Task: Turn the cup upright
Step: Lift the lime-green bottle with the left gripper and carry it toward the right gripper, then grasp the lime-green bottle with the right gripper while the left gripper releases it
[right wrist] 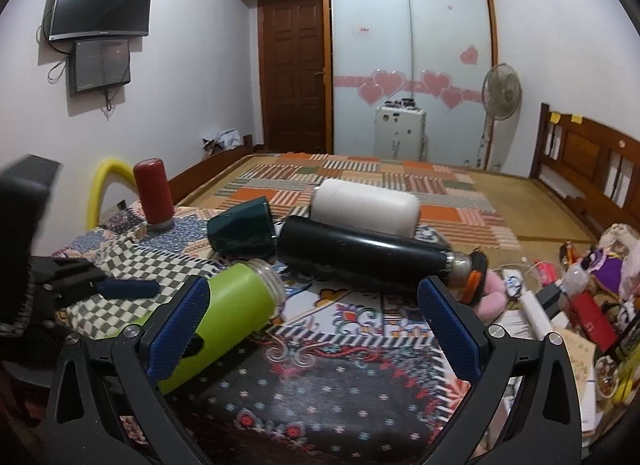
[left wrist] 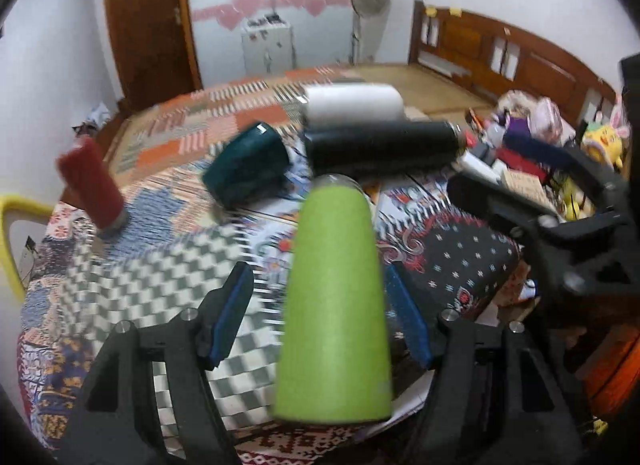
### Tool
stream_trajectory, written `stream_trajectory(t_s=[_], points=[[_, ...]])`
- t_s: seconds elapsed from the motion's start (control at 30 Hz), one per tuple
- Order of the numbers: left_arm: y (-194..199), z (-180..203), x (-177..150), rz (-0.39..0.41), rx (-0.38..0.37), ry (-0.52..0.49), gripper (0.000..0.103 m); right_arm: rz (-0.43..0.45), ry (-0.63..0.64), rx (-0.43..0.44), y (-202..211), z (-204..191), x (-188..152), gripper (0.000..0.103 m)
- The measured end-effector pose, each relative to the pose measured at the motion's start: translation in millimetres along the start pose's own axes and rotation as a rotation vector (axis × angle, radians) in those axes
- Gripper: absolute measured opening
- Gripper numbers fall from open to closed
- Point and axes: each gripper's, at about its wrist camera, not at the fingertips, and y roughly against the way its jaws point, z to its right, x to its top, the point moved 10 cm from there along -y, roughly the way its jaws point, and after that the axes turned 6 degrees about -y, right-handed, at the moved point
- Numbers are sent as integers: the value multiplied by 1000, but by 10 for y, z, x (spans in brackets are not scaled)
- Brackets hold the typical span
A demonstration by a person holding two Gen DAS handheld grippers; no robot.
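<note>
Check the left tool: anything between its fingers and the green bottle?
Nothing visible. The green bottle lies on its side between the open fingers of the left tool, gaps on both sides. The black flask lies beyond its neck, apart.

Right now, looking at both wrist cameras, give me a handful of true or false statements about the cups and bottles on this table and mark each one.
1. The green bottle lies on its side. True.
2. The red bottle has tipped over. False: it stands upright at the table's far left.
3. The left gripper has its jaws either side of the green bottle, not yet closed on it. True.
4. The right gripper grips the black bottle. False: its jaws are open and hold nothing.
5. The white container lies behind the black bottle. True.
6. The dark green cup stands upright. False: it lies tipped over.
</note>
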Motion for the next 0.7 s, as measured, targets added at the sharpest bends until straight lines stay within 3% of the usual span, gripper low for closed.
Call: stream_trajectory(t_s=[0.1, 0.2, 0.43, 0.53, 0.7], points=[[99, -306, -75, 15, 72, 26, 68, -27, -1, 29, -74, -98, -7, 103], [82, -567, -265, -18, 109, 56, 68, -73, 4, 64, -183, -231, -73, 103], [-13, -675, -570, -42, 102, 69, 68, -223, 19, 129, -482, -512, -315, 102], [-13, -680, -615, -25, 87, 79, 68, -296, 15, 158, -566, -584, -399, 91], [-34, -677, -626, -6, 51, 92, 68, -375, -27, 197, -602, -631, -450, 91]])
